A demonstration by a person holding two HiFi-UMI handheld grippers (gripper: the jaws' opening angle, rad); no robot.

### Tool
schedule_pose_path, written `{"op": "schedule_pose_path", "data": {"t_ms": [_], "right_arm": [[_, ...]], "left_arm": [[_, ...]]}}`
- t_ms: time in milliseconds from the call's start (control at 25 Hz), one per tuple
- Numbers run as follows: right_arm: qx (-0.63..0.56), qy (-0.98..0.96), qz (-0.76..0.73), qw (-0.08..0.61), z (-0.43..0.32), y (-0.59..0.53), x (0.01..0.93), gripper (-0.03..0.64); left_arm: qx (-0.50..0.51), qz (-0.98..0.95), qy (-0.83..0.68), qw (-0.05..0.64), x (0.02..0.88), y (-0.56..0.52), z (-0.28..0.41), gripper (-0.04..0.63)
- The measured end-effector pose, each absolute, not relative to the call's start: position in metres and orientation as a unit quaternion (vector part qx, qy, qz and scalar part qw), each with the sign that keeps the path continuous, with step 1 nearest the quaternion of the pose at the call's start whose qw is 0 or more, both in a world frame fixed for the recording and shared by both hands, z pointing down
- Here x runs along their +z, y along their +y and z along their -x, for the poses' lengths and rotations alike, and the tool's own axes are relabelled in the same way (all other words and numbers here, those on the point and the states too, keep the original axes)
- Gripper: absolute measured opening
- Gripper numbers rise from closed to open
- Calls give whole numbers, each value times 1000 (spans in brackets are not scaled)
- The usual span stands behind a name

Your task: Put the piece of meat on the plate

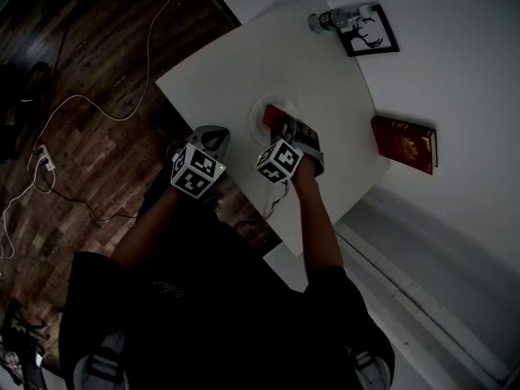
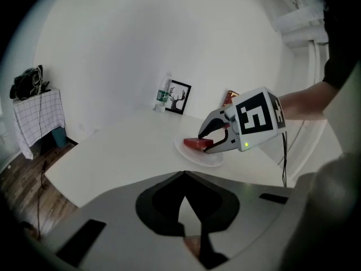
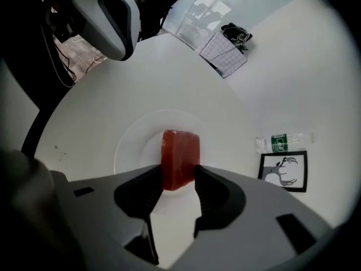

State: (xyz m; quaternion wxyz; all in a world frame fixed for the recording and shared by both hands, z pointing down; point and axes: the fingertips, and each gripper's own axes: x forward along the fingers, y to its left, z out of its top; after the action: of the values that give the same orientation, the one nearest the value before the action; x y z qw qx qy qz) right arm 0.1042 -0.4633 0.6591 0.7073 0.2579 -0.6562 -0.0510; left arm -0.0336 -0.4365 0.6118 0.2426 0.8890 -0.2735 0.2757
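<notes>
A red block of meat (image 3: 180, 157) lies on the white plate (image 3: 132, 145) in the middle of the white table (image 1: 244, 63). My right gripper (image 3: 179, 176) points steeply down over it, open; the jaws stand close at either side of the meat's near end. In the left gripper view the meat (image 2: 197, 144) rests on the plate (image 2: 200, 158) between the right gripper's fingertips (image 2: 207, 143). My left gripper (image 2: 183, 193) is shut and empty. It hangs back at the table's near edge (image 1: 213, 139), to the left of the right gripper (image 1: 292, 128).
A plastic water bottle (image 1: 337, 16) and a framed deer picture (image 1: 370, 31) stand at the table's far corner. A red book (image 1: 404, 143) lies near the right edge. Cables (image 1: 81, 104) run over the wooden floor to the left.
</notes>
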Motion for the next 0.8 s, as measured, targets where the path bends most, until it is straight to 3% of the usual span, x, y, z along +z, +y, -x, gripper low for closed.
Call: {"op": "schedule_pose_path", "data": {"t_ms": [360, 800], "right_arm": [[5, -696, -202, 689, -95, -454, 655, 222], [23, -726, -277, 629, -83, -443, 626, 222]], "left_arm": [[279, -889, -274, 238, 604, -439, 33, 2], [272, -894, -275, 227, 591, -421, 29, 2]]}}
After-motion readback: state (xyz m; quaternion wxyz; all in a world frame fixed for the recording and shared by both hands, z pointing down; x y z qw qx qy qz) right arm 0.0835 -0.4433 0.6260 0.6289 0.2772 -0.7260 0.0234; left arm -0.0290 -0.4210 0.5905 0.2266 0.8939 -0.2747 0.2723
